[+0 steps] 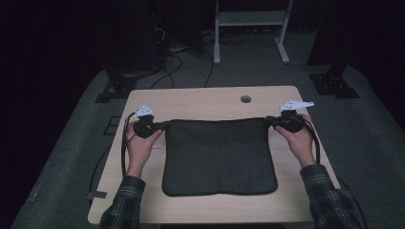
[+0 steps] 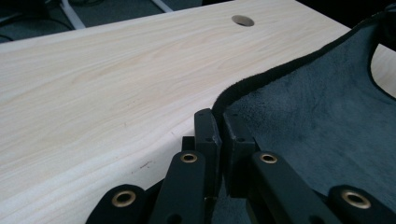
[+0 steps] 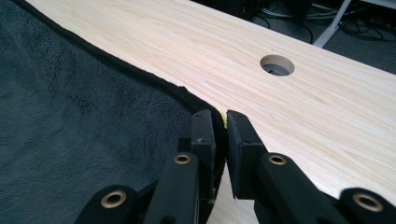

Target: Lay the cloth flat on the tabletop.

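Observation:
A dark grey fleecy cloth (image 1: 217, 155) lies spread on the light wooden table (image 1: 205, 102). Its far edge is stretched taut between my two grippers. My left gripper (image 1: 160, 126) is shut on the cloth's far left corner, and in the left gripper view that gripper (image 2: 220, 115) pinches the cloth (image 2: 322, 116) at its black hem. My right gripper (image 1: 270, 119) is shut on the far right corner. The right gripper view has that gripper (image 3: 218, 115) clamped on the cloth (image 3: 74, 140), with a bit of yellow showing between the jaws.
A round cable hole (image 1: 246, 99) sits in the table beyond the cloth, also visible as the hole (image 3: 277, 65) in the right gripper view. Cables (image 1: 172, 67) and a white desk frame (image 1: 250, 28) stand on the floor behind the table. Bare wood surrounds the cloth.

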